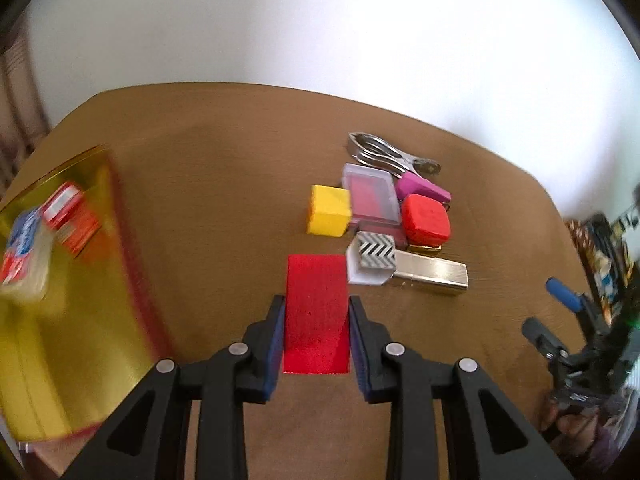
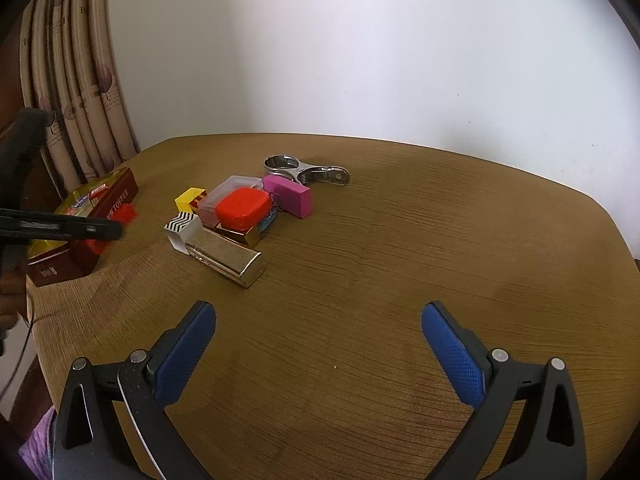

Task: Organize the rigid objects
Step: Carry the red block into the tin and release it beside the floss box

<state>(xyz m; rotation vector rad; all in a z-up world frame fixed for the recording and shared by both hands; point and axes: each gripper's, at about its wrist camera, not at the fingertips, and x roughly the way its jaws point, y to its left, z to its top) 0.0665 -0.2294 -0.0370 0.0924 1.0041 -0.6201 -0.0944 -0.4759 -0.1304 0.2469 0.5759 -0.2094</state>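
Two matching hand-held grippers, left gripper (image 1: 316,312) and right gripper (image 2: 318,320), each built of matte black plastic with paired triangular arms pierced by long slot-like cutouts. Round silver rivet heads at every pivot, and dimpled blue rubber pads (image 2: 454,356) lining the inner faces of the fingers, with a thin pale edge along one black link of the right-hand unit. At the lower left corner of the right wrist view, a patch of mottled purple fabric (image 2: 38,444), worn by the person.
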